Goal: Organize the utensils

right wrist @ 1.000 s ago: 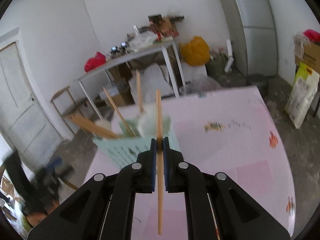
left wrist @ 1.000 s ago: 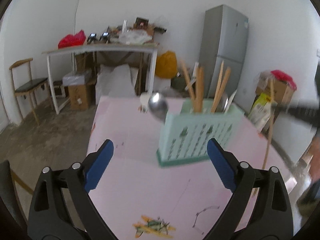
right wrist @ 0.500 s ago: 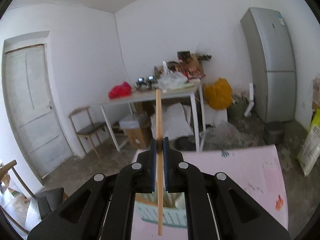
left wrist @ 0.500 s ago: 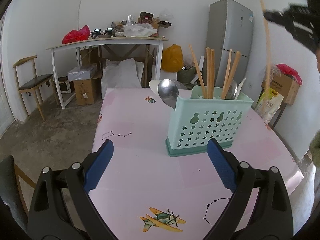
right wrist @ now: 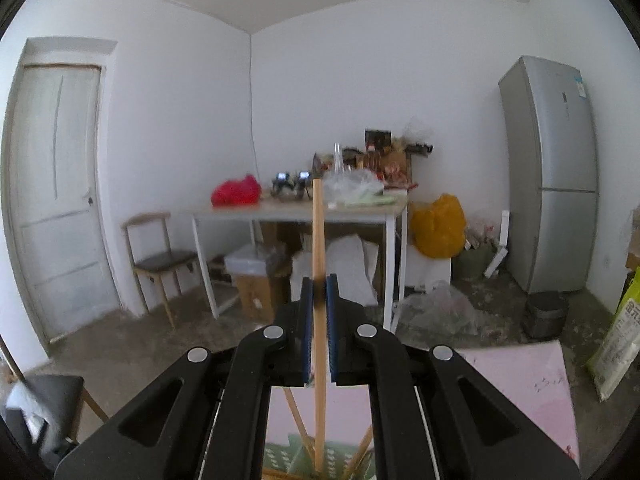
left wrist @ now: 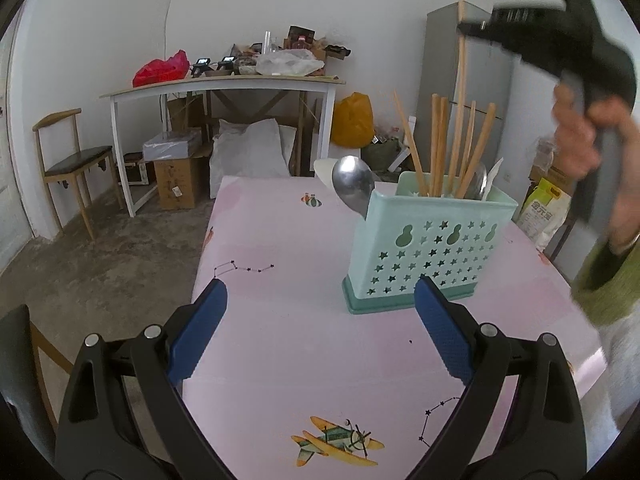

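Observation:
A mint-green perforated utensil holder (left wrist: pixel 424 248) stands on the pink table (left wrist: pixel 300 344). Several wooden chopsticks (left wrist: pixel 438 144) and a metal spoon (left wrist: pixel 354 190) stick up out of it. My left gripper (left wrist: pixel 318 324) is open and empty, low over the table in front of the holder. My right gripper (right wrist: pixel 319 300) is shut on a wooden chopstick (right wrist: pixel 318 232) held upright above the holder (right wrist: pixel 320 460). In the left wrist view the right gripper (left wrist: pixel 476 28) and its chopstick (left wrist: pixel 461 80) are over the holder's back.
A white side table (left wrist: pixel 224 88) loaded with clutter, a wooden chair (left wrist: pixel 68 160), cardboard boxes and a grey fridge (right wrist: pixel 556 176) stand beyond the pink table. The table's right edge (left wrist: pixel 568 284) is near the holder. A door (right wrist: pixel 56 184) is at the left.
My right gripper has risen with the chopstick and moved from beside the holder to above it. The left gripper stays open and has drawn back slightly from the holder.

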### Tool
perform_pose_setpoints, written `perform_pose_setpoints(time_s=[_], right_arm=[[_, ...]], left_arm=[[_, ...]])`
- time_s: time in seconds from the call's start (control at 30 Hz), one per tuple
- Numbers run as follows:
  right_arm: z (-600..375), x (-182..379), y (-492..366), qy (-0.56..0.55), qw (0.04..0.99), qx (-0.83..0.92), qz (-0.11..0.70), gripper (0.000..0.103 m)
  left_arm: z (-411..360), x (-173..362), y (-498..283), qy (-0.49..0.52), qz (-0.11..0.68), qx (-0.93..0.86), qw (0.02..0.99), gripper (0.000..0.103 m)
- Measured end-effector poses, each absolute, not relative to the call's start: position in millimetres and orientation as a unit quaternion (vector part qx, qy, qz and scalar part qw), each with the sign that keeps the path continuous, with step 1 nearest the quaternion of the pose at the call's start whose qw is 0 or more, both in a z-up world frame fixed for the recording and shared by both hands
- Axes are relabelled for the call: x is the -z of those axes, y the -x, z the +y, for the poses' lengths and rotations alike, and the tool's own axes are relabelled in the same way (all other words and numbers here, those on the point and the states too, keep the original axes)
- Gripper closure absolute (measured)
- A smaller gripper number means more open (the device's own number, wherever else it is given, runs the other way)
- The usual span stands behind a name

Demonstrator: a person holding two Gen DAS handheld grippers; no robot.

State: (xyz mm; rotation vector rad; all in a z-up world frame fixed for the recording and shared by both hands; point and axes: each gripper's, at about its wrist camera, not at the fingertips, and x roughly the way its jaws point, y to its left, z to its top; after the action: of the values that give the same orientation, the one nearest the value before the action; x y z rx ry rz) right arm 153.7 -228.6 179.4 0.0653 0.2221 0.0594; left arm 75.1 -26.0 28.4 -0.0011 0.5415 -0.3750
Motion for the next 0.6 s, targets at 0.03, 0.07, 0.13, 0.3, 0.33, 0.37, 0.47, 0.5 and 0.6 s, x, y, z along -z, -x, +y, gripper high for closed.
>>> perform_pose_setpoints(time_s=[0.03, 0.07, 0.13, 0.3, 0.33, 0.37, 0.47, 0.5, 0.6], right_arm=[[-228, -168, -157, -0.026, 0.992, -0.029, 0.124, 0.096], [-230, -161, -159, -0.031, 0.989, -0.037, 0.138, 0.096], [-234, -150, -160, -0.041, 0.985, -0.042, 0.163, 0.096], [-249, -136, -147, -0.067, 0.979, -0.046, 0.187, 0.078], [-254, -137, -139, -0.075, 0.979, -0.045, 0.181, 0.075], [-255, -137, -134, -0.078, 0.98, -0.043, 0.178, 0.069], [-263, -137, -117, -0.093, 0.979, -0.042, 0.174, 0.061], [-265, -137, -112, -0.099, 0.979, -0.042, 0.175, 0.06], [-271, -132, -97, -0.113, 0.976, -0.04, 0.18, 0.054]], left_arm=[[-25, -28, -75, -0.001, 0.266, 0.184, 0.946, 0.012], [-25, -28, -75, -0.002, 0.265, 0.183, 0.947, 0.012], [-24, -28, -74, -0.002, 0.263, 0.183, 0.947, 0.012], [-23, -26, -77, 0.004, 0.268, 0.181, 0.946, 0.012], [-24, -27, -77, 0.004, 0.268, 0.182, 0.946, 0.012], [-24, -27, -77, 0.003, 0.266, 0.182, 0.947, 0.012], [-26, -28, -75, -0.003, 0.261, 0.184, 0.948, 0.012], [-26, -28, -75, -0.003, 0.26, 0.185, 0.948, 0.012], [-28, -28, -74, -0.004, 0.261, 0.186, 0.947, 0.012]])
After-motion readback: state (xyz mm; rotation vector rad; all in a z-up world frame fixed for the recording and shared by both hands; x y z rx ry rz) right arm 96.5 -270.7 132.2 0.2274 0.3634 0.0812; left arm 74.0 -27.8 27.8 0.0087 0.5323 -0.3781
